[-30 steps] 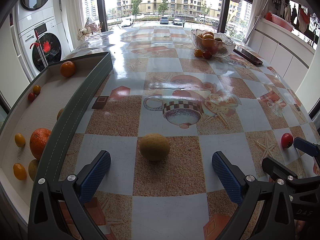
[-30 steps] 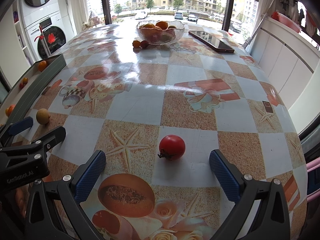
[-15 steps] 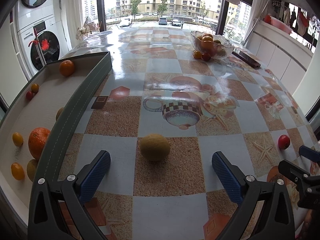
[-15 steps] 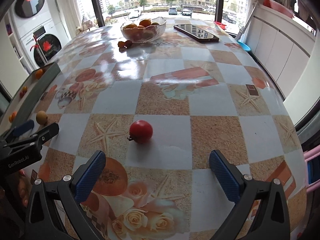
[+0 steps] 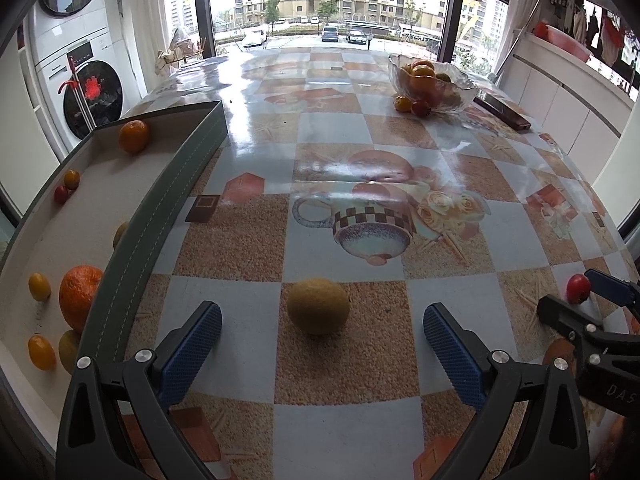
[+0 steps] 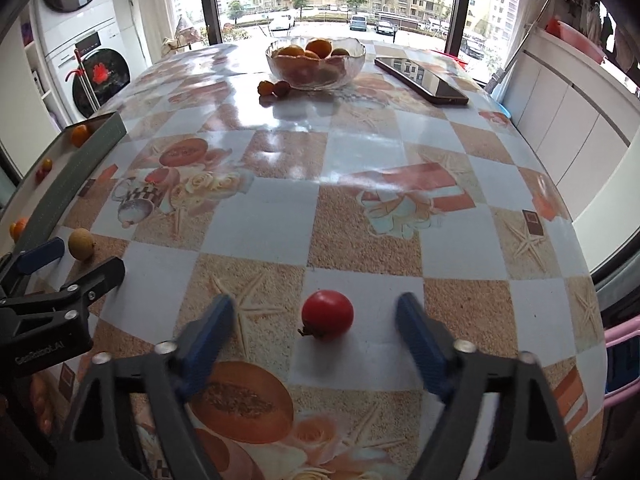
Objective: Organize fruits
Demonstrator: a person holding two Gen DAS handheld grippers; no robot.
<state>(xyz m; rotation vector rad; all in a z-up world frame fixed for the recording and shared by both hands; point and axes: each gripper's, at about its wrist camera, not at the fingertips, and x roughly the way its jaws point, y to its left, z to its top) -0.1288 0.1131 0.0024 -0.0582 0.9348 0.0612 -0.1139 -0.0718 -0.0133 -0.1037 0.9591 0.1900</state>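
On the worktop (image 5: 360,432), a yellow fruit (image 5: 318,306) lies between the left gripper's (image 5: 322,342) spread jaws; a tomato (image 6: 327,314) sits at 12 o'clock between the right gripper's (image 6: 316,334) spread jaws.

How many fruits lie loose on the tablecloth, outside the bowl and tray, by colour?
Red: 2, the red tomato and a small red fruit beside the bowl
Orange: 1, the small orange fruit
Tan: 1, the tan fruit
Total: 4
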